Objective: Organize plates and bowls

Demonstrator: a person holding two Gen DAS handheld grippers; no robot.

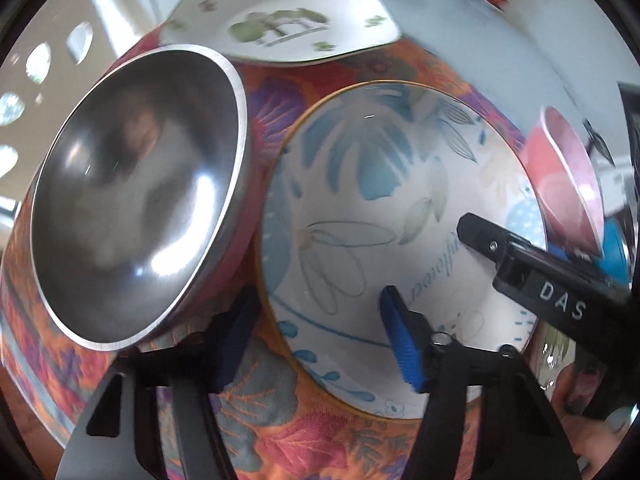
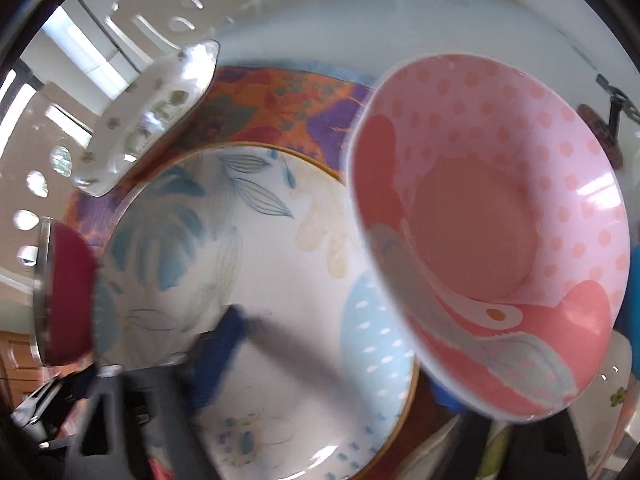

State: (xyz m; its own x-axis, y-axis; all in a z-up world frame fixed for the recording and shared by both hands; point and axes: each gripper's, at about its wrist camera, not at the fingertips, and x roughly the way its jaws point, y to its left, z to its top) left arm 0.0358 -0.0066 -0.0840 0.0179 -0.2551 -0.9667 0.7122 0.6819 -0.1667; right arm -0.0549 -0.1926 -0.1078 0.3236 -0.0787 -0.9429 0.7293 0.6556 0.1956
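Observation:
A steel bowl with a red outside stands on the flowered cloth, left of a round blue-leaf plate. My left gripper hangs open over the plate's left rim. Its left finger is between the bowl and the plate, and its right pad is above the plate. A pink dotted bowl sits at the plate's right edge. My right gripper stands open around the bowl's near wall. Its left finger is blurred and clear of the rim; the other finger is hidden behind the bowl.
A square white plate with green clovers lies at the far edge of the orange and purple cloth. Pale tabletop stretches beyond the cloth, with small items at its far end. A hand shows at the lower right.

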